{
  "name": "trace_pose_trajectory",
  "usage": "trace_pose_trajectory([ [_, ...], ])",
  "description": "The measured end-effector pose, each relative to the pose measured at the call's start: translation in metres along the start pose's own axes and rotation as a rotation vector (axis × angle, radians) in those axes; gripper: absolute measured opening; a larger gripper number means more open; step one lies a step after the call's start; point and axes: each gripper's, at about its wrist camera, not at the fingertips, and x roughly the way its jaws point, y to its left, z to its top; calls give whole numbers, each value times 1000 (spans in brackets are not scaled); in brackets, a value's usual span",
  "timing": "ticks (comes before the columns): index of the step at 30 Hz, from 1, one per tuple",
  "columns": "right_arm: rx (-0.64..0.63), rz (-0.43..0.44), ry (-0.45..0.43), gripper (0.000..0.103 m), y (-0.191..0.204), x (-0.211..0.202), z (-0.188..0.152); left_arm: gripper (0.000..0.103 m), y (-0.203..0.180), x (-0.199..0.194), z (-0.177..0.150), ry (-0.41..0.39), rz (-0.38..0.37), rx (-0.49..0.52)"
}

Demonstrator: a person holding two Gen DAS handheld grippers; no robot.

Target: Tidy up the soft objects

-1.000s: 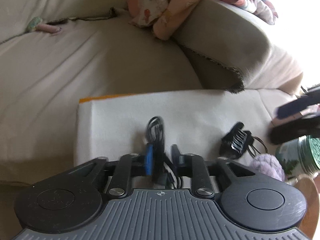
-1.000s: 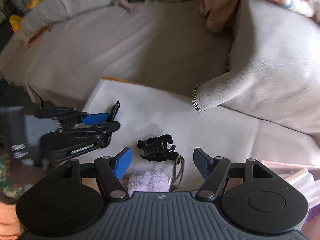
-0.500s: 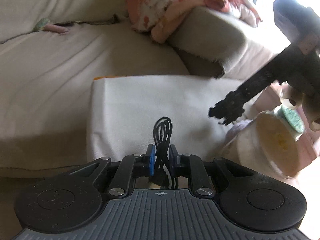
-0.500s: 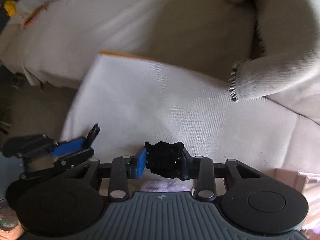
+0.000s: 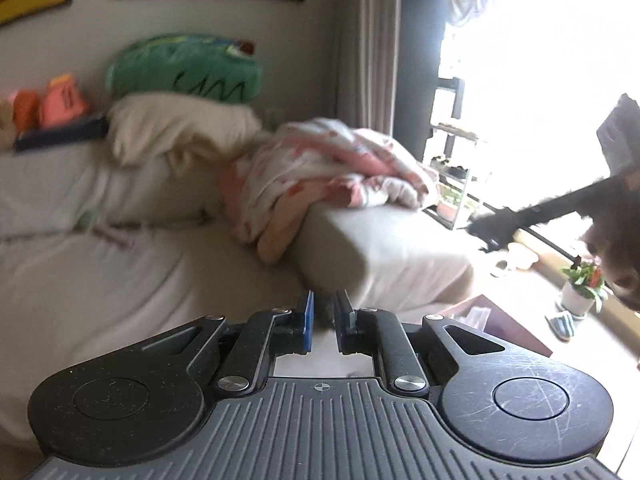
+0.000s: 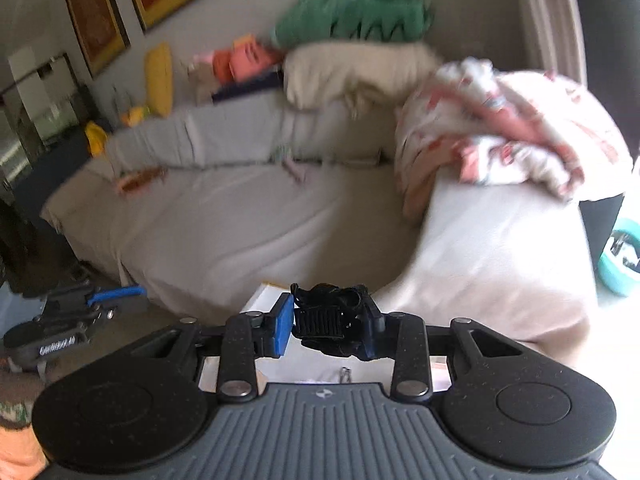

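Observation:
My right gripper (image 6: 326, 326) is shut on a black hair claw clip (image 6: 330, 320) and holds it raised above the white cloth (image 6: 262, 298). It also shows in the left wrist view (image 5: 494, 230), far right, with the clip dark against the window. My left gripper (image 5: 323, 316) has its jaws nearly together; the black cable it held is not visible between them in this blurred view. It shows in the right wrist view (image 6: 116, 294) at lower left, blue pad visible.
A beige sofa (image 6: 240, 220) fills the middle. A pink patterned blanket (image 6: 500, 136) lies on its right arm. A green plush cushion (image 6: 352, 8) and cream pillow (image 6: 352, 68) sit at the back. A potted plant (image 5: 584, 284) and slipper (image 5: 560, 326) are on the floor right.
Both grippers have lifted and tilted up from the white cloth toward the sofa back. The right one still carries the clip. The cable has dropped out of sight in the left view.

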Motion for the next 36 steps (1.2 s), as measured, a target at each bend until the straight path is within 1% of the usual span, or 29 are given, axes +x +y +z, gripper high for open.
trace_pose_trajectory([
  [2,12,-11,-5,34,-13,-16,-12,14,-6,12,3,22,12,-4],
  [4,29,-21,7,34,-23,-20,-29,15,-4,32,-3,62,13,0],
  [6,33,-23,42,34,-30,-14,-52,18,5,52,-17,147,30,0],
  [7,34,-23,67,34,-31,-9,-63,17,13,62,-25,187,47,-25],
  [8,30,-22,92,34,-31,-4,-72,17,26,72,-35,216,55,-69],
  [10,-2,-19,143,34,-22,11,-94,17,54,84,-60,263,48,-194],
  [12,-58,-13,189,34,-5,30,-116,17,79,94,-85,293,46,-308],
  [14,-105,0,238,34,10,51,-138,17,94,105,-104,311,20,-355],
  [16,-121,23,286,34,21,71,-158,17,100,121,-113,321,-28,-349],
  [18,-114,49,330,34,29,88,-173,17,104,139,-114,339,-62,-308],
  [20,-98,60,367,34,36,102,-181,17,110,155,-116,361,-35,-270],
  [22,-105,44,375,34,41,108,-184,17,118,163,-119,379,-16,-281],
  [24,-131,17,361,34,44,106,-185,17,127,159,-128,386,-24,-308],
  [26,-153,-4,341,34,44,100,-185,17,129,146,-137,382,-47,-325],
  [29,-158,-26,334,34,41,98,-189,17,131,126,-153,411,-120,-363],
  [31,-149,-31,345,34,37,105,-191,17,125,108,-162,419,-140,-372],
  [34,-150,-39,353,34,35,112,-193,17,111,79,-165,372,-126,-306],
  [36,-157,-43,353,34,39,121,-198,17,100,61,-163,347,-85,-265],
])
